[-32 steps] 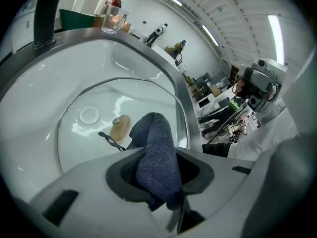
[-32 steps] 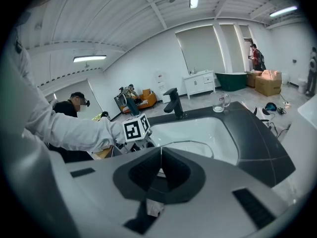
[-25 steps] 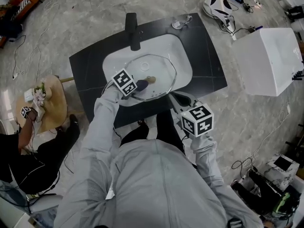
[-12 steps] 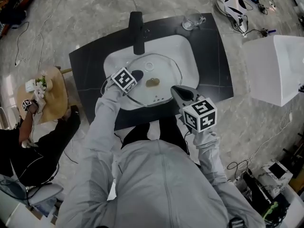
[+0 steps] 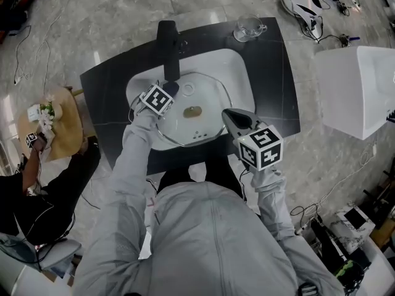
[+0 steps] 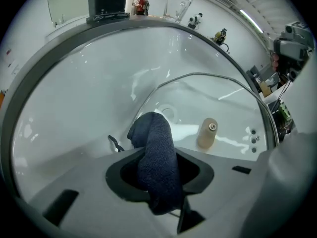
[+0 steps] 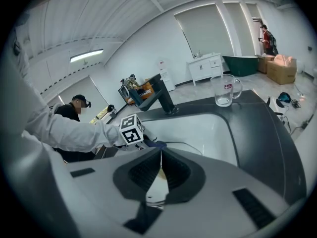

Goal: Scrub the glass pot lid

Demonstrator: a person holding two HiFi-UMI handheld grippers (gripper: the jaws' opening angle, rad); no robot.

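The glass pot lid (image 5: 207, 94) lies in the white sink (image 5: 237, 66), its brown knob (image 5: 192, 111) pointing up. My left gripper (image 5: 171, 90) is shut on a dark blue cloth (image 6: 156, 157) and holds it at the lid's far left part, close to the faucet. In the left gripper view the knob (image 6: 207, 133) stands to the right of the cloth, apart from it. My right gripper (image 5: 227, 117) is at the lid's near right edge. In the right gripper view its jaws (image 7: 160, 170) are closed on the thin glass rim.
A black faucet (image 5: 168, 48) rises at the back of the sink, just beyond the left gripper. A glass mug (image 5: 248, 26) stands on the dark counter at the back right. A white box (image 5: 358, 85) sits to the right, and a person (image 5: 37, 184) sits at the left.
The left gripper carried the cloth from beside the knob up and left across the lid, towards the faucet. The right gripper stayed at the lid's edge.
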